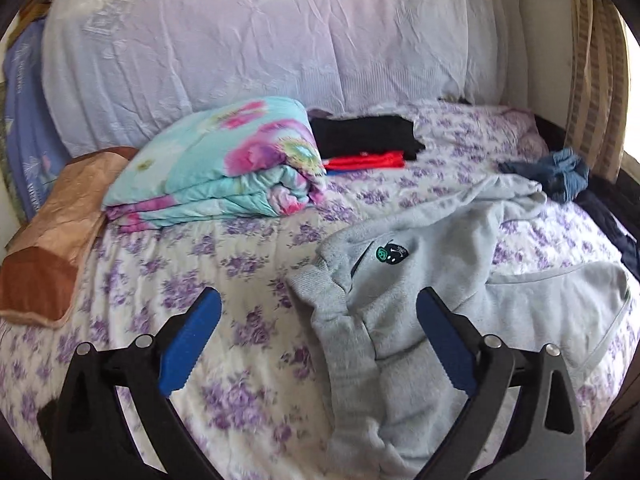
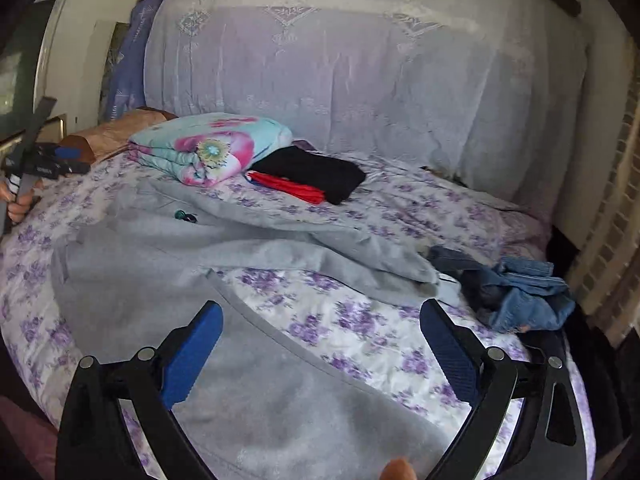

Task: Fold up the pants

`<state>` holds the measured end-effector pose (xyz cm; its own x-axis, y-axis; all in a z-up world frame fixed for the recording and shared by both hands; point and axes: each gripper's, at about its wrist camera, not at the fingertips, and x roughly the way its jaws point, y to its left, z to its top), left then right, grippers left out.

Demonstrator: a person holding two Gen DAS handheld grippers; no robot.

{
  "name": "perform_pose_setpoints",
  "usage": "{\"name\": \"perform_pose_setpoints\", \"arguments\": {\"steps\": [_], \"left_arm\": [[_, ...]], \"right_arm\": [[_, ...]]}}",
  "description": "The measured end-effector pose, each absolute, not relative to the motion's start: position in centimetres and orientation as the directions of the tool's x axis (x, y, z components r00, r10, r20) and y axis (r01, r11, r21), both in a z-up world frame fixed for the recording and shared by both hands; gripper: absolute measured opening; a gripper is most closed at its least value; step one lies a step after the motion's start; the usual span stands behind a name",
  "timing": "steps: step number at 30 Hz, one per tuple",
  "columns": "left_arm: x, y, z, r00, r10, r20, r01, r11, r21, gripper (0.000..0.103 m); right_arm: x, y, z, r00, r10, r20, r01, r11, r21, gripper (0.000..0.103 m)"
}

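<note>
The left gripper [image 1: 318, 312] and right gripper [image 2: 321, 326] hover with fingers spread, holding nothing. Below and ahead of both, the grey pants [image 1: 404, 292] sprawl rumpled on the flowered bedsheet [image 1: 248, 248]; the lower edge cuts them off. Their small green badge [image 1: 390, 254] is too blurred to read.

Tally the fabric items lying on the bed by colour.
Grey: 1, the pants
Floral turquoise: 1, folded quilt
Black: 1, folded garment
Red: 1, folded garment
Blue denim: 1, crumpled jeans
Brown: 1, pillow
Total: 6
</note>
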<state>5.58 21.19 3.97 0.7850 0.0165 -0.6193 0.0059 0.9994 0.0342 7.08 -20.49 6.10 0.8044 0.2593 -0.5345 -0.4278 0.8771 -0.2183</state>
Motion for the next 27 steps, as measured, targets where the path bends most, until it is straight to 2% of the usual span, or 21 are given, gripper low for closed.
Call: {"name": "perform_pose_setpoints", "arguments": {"steps": [1,2,3,4,5,6,8,10,14,17,19,20,23,25,27], "left_arm": [[6.9,21.2,3.4,0.774,0.010,-0.633,0.015,0.999,0.035,0.095],[8.6,21.2,2.7,0.763,0.015,-0.647,0.017,0.999,0.044,0.095],[10.0,21.3,2.1,0.755,0.036,-0.655,0.010,0.998,0.067,0.095],[11.2,21.0,1.5,0.749,0.064,-0.660,-0.003,0.996,0.093,0.095],[12.9,21.2,0.8,0.740,0.103,-0.665,-0.023,0.992,0.128,0.095],[14.3,21.2,0.1,0.731,0.141,-0.668,-0.039,0.985,0.166,0.095],[16.9,21.4,-1.2,0.717,0.234,-0.657,-0.079,0.963,0.256,0.095],[19.0,22.1,-2.2,0.704,0.286,-0.650,-0.113,0.949,0.295,0.095],[22.6,24.4,-3.5,0.661,0.347,-0.666,-0.226,0.938,0.264,0.095],[24.0,27.6,-4.6,0.635,0.327,-0.700,-0.318,0.936,0.149,0.095],[23.6,28.9,-5.1,0.621,0.270,-0.735,-0.317,0.945,0.080,0.085],[23.2,28.9,-4.8,0.630,0.255,-0.734,-0.304,0.950,0.069,0.079],[20.7,26.5,-1.5,0.730,0.190,-0.656,-0.215,0.976,0.043,0.079],[19.1,23.3,0.3,0.789,0.045,-0.613,-0.046,0.999,0.015,0.080],[18.6,20.3,0.3,0.770,-0.106,-0.629,0.132,0.991,-0.006,0.083]], "right_arm": [[8.8,-20.0,6.2,0.801,0.249,-0.544,-0.411,0.890,-0.197,0.099],[10.0,-19.3,6.2,0.797,0.245,-0.551,-0.399,0.900,-0.177,0.094],[11.7,-18.9,6.1,0.787,0.250,-0.564,-0.395,0.906,-0.149,0.075],[14.0,-18.3,5.9,0.760,0.266,-0.593,-0.403,0.909,-0.109,0.064],[15.9,-17.6,5.5,0.732,0.279,-0.622,-0.408,0.910,-0.072,0.046],[18.0,-17.1,4.9,0.697,0.291,-0.655,-0.411,0.911,-0.033,0.033],[22.7,-15.2,2.7,0.619,0.291,-0.730,-0.418,0.908,0.008,0.026],[26.7,-13.1,-0.1,0.553,0.271,-0.788,-0.431,0.902,0.008,0.024],[34.6,-9.1,-5.6,0.457,0.240,-0.856,-0.454,0.891,0.008,0.024],[41.0,-7.7,-8.5,0.468,0.213,-0.858,-0.419,0.908,-0.003,0.021],[44.1,-7.1,-10.1,0.461,0.243,-0.854,-0.396,0.917,0.047,0.021],[44.9,-6.6,-10.3,0.479,0.249,-0.842,-0.399,0.916,0.043,0.021],[45.5,-4.7,-10.0,0.537,0.224,-0.813,-0.442,0.896,-0.045,0.025],[44.6,-4.8,-9.4,0.533,0.226,-0.816,-0.449,0.893,-0.046,0.032],[42.8,-6.5,-7.8,0.530,0.312,-0.789,-0.461,0.887,0.041,0.042]]}}
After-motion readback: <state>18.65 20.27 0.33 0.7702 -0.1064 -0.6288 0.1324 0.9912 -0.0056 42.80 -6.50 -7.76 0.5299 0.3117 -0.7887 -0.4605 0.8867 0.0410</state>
